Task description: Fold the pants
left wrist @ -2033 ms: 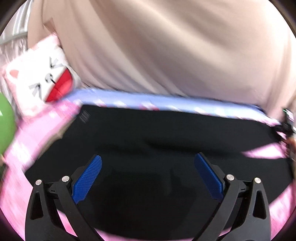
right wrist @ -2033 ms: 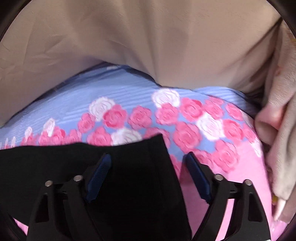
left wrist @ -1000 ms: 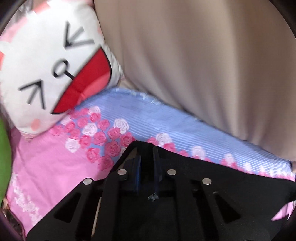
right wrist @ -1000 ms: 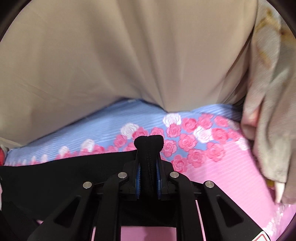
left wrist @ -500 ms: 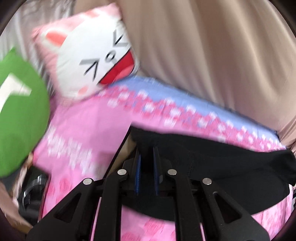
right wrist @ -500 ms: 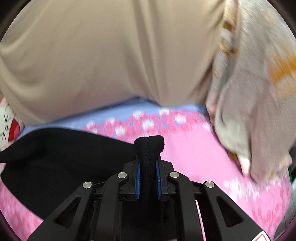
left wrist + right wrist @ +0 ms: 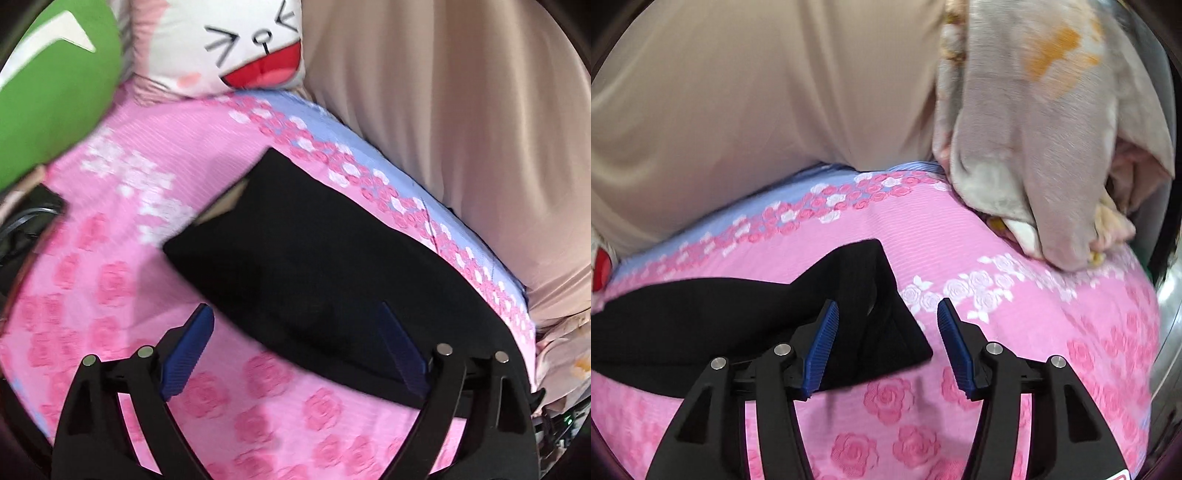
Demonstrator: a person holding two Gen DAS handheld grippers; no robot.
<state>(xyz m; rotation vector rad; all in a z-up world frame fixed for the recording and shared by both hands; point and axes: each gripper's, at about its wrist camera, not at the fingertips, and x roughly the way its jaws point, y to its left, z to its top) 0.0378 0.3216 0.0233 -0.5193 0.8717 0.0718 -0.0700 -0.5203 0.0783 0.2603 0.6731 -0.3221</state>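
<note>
On pink rose-print bed sheet (image 7: 92, 258), black fabric pants (image 7: 332, 280) lie folded. My left gripper (image 7: 295, 347) and right gripper (image 7: 884, 341) both spread apart, holding nothing. Risk: right corner flap sits rumpled, next pinch may drag layers, undo fold.

The pants (image 7: 332, 266) are plain black, with no print. The bedsheet (image 7: 110, 258) under them is pink with darker pink roses, a band of white roses, and a pale blue striped border edged in pink and white roses. The pillow (image 7: 236, 40) is white with a black-lined cartoon face, a red mouth and a pink cheek — beside it a cushion (image 7: 51, 96) is bright green with a white mark. The curtain (image 7: 461, 129) behind is plain beige. The blanket (image 7: 1045, 122) is grey-beige with orange blotches. Both grippers — left gripper (image 7: 295, 354), right gripper (image 7: 884, 339) — are black with blue ribbed pads (image 7: 822, 350).
</note>
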